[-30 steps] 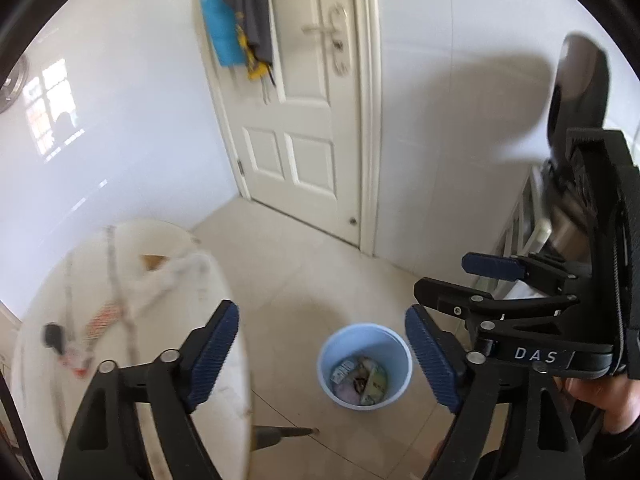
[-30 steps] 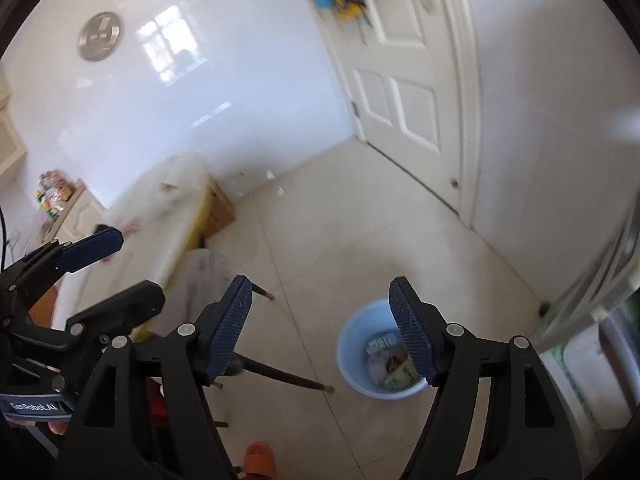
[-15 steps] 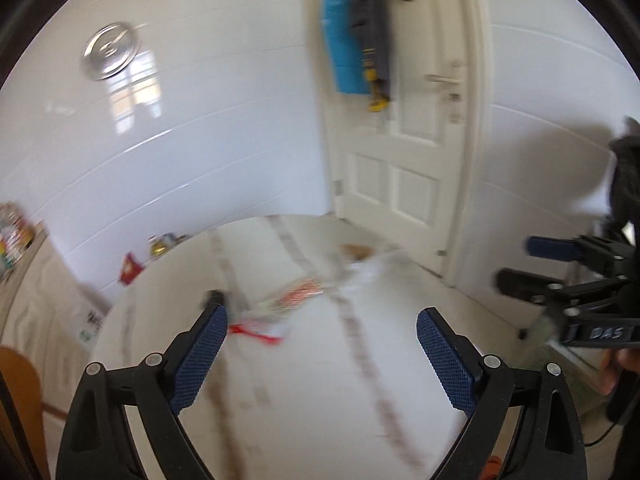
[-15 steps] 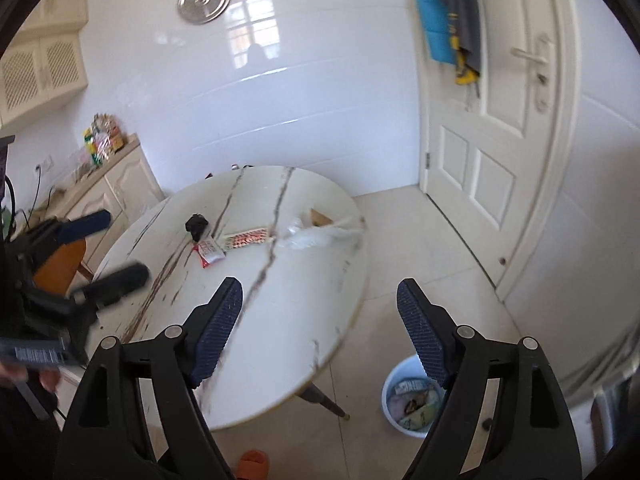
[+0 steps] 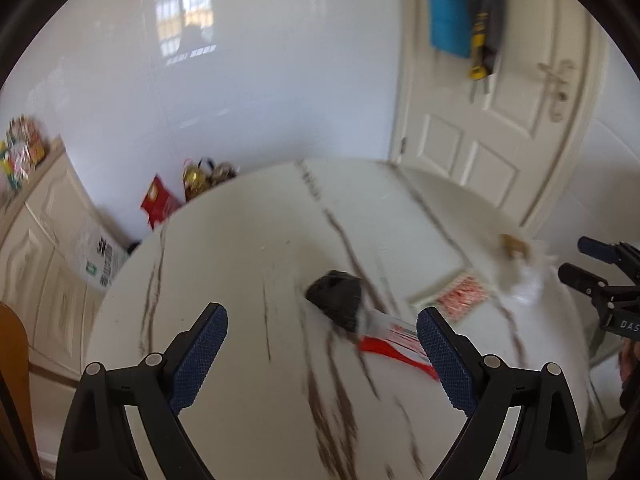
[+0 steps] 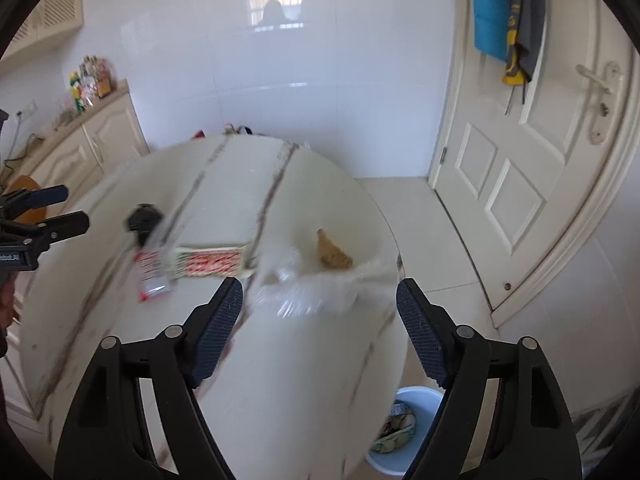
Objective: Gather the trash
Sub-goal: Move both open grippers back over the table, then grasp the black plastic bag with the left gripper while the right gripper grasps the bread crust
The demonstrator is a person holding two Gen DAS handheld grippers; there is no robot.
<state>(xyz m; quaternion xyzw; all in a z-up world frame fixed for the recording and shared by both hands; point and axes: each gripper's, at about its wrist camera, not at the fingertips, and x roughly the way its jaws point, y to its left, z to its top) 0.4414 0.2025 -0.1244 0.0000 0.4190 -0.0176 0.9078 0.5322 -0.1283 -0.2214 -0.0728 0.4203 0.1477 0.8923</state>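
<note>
A round white marble table [image 5: 240, 260] carries the trash. A black crumpled lump [image 5: 336, 300] lies beside a red-and-white wrapper [image 5: 396, 340], just beyond my left gripper [image 5: 320, 316], which is open and empty above the tabletop. Further right lie a long red-and-white pack [image 5: 460, 296], a clear plastic bag [image 5: 524, 280] and a brown scrap [image 5: 514, 246]. My right gripper [image 6: 319, 286] hovers over the clear bag [image 6: 308, 292]; its jaws are closing, gripping nothing. A blue bin [image 6: 404, 432] holding wrappers stands on the floor by the table [image 6: 280, 380].
A white door [image 6: 520, 168] with clothes hung on it is at the right. A cream cabinet [image 6: 100, 140] lines the left wall. Red bags and a carton [image 5: 160, 204] sit on the floor behind the table. An orange chair [image 5: 12, 360] is at the left edge.
Both views have swung from the blue bin on the floor over to the tabletop. The trash on the table now lies close in front of both grippers.
</note>
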